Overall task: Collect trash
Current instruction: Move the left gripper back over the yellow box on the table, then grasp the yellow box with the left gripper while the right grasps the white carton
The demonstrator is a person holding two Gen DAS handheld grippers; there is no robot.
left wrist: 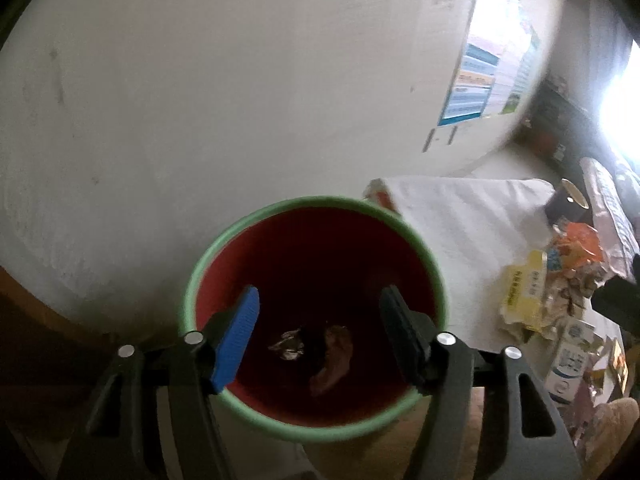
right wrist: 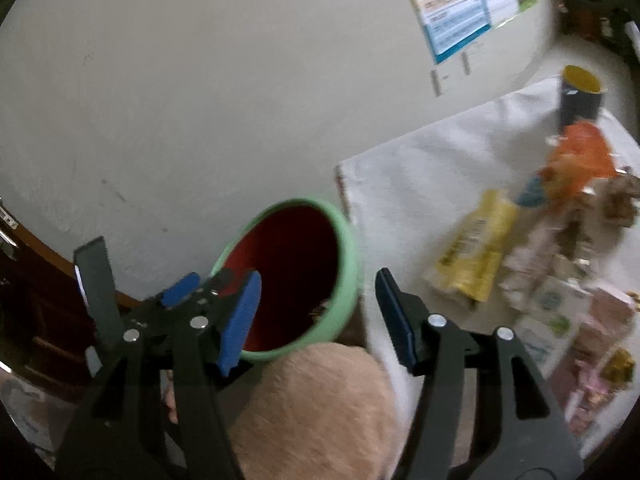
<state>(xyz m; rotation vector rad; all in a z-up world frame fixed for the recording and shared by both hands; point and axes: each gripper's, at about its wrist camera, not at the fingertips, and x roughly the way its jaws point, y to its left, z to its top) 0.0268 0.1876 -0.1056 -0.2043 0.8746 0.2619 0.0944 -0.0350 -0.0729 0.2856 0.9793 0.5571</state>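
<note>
A red bin with a green rim [left wrist: 314,216] stands by the wall, left of the table; it also shows in the right wrist view [right wrist: 348,264]. Crumpled trash [left wrist: 332,354] lies at its bottom. My left gripper [left wrist: 318,310] is open and empty, right above the bin's mouth; it also shows in the right wrist view [right wrist: 212,284]. My right gripper [right wrist: 318,310] is open and empty, just right of the bin. A yellow packet [right wrist: 472,256], an orange wrapper [right wrist: 580,156] and crumpled brown paper [right wrist: 620,196] lie on the white table [right wrist: 420,168].
A dark cup with a yellow inside [right wrist: 580,96] stands at the table's far end. White and pink cartons [right wrist: 560,308] lie at the near right. A poster [right wrist: 452,4] hangs on the white wall. A tan furry mound [right wrist: 316,412] sits below the right gripper.
</note>
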